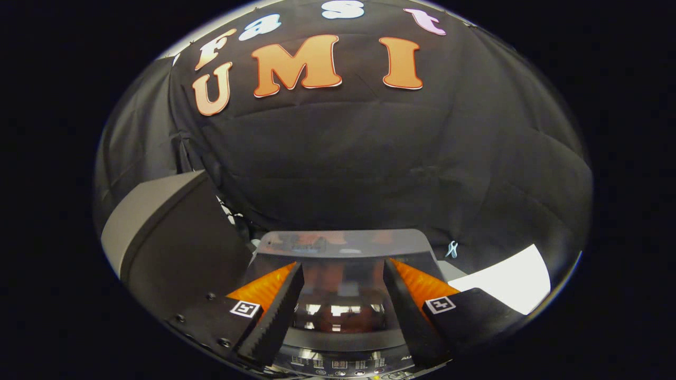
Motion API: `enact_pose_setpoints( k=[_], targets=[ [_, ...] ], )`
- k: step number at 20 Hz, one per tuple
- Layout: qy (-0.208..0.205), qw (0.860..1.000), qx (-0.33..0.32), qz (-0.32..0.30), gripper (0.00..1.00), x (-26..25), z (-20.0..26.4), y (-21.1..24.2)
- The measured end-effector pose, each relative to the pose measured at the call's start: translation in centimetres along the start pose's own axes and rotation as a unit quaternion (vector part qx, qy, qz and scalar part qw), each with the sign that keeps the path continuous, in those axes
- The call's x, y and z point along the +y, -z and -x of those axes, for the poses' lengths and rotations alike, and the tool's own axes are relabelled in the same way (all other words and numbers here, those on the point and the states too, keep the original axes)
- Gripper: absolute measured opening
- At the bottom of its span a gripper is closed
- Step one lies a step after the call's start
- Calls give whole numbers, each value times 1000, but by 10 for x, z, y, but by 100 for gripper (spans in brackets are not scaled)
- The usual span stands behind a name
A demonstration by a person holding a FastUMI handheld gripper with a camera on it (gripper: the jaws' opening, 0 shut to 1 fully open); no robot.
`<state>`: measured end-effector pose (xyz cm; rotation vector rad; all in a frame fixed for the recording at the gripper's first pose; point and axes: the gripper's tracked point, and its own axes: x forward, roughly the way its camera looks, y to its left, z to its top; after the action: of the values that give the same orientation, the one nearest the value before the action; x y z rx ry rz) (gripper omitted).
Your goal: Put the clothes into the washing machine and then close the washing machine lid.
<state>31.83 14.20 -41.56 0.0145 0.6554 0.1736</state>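
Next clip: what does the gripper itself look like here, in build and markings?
The gripper has two wedge-shaped fingers with ridged, toothed inner faces. Each sits on a dark block body; the one beside the grey panel shows small screws. A small white square tag with a black pattern sits on each block. The fingers stand apart, with the washing machine's glossy lid beyond them.

Dim booth, strong fisheye bend at edges; overhead light glares off glossy washing machine lid point(338, 295); focus sharp w/ dark surrounds.

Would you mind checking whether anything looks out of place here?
Nothing stands out. The washer lid lies flat and glossy beyond the open gripper, with the control panel below it.
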Motion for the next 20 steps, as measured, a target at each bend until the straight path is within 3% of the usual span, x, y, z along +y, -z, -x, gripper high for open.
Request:
enact_pose_setpoints(
  k=[5, 9, 13, 20],
  targets=[
    [-3, 1000, -5, -8, 98, 5, 13, 4],
    [-15, 998, -59, -24, 98, 15, 49, -35],
    [-40, 993, -109, -27, 98, 24, 106, -79],
    [-46, 978, -201, -12, 98, 14, 219, -156]
  ],
)
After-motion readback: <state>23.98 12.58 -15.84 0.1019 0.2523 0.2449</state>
